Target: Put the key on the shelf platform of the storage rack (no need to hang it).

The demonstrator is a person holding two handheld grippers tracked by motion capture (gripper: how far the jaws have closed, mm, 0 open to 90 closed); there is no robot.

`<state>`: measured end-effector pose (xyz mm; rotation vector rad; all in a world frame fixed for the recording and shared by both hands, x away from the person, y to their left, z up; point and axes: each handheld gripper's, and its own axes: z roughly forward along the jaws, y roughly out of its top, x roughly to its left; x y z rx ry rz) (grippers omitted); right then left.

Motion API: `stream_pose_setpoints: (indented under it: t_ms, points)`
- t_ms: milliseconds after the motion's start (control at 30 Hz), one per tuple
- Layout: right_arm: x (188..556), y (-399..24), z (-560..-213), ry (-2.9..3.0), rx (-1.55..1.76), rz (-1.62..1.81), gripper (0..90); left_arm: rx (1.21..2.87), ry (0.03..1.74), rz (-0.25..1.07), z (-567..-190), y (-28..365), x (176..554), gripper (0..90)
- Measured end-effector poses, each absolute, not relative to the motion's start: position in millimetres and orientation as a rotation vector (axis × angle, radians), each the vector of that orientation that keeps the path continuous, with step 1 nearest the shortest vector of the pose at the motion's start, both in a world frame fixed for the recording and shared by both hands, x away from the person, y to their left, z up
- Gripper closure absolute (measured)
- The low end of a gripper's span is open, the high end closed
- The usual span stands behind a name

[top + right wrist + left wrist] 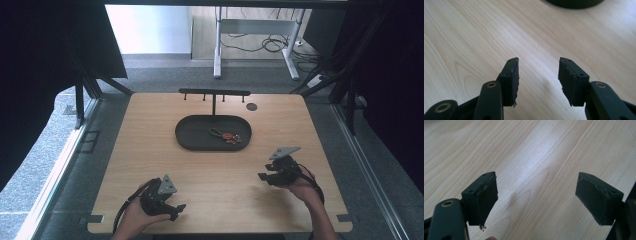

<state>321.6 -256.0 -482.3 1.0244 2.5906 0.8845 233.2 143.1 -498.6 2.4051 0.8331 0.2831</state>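
Lying inside the dark oval tray (192,140) at the tabletop's (150,150) centre is a small red-and-brown keychain with a cord loop (227,135). Well apart, the right gripper (263,177) and left gripper (181,207) are hovering with jaws parted and empty.

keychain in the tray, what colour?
Keychain: olive-green loop with a red and brownish charm; shows best in the high view.
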Motion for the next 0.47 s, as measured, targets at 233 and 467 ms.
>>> stream_pose_setpoints:
  t_ms: [233,467]
  points:
    - [312,-263,-494,2.561,1.051,0.897,46.7,2.411,0.838,0.281,-500,140,233,18.5]
    - [308,-277,-500,2.408,1.15,0.845,34.9,2.392,0.85,0.272,-499,142,234,18.5]
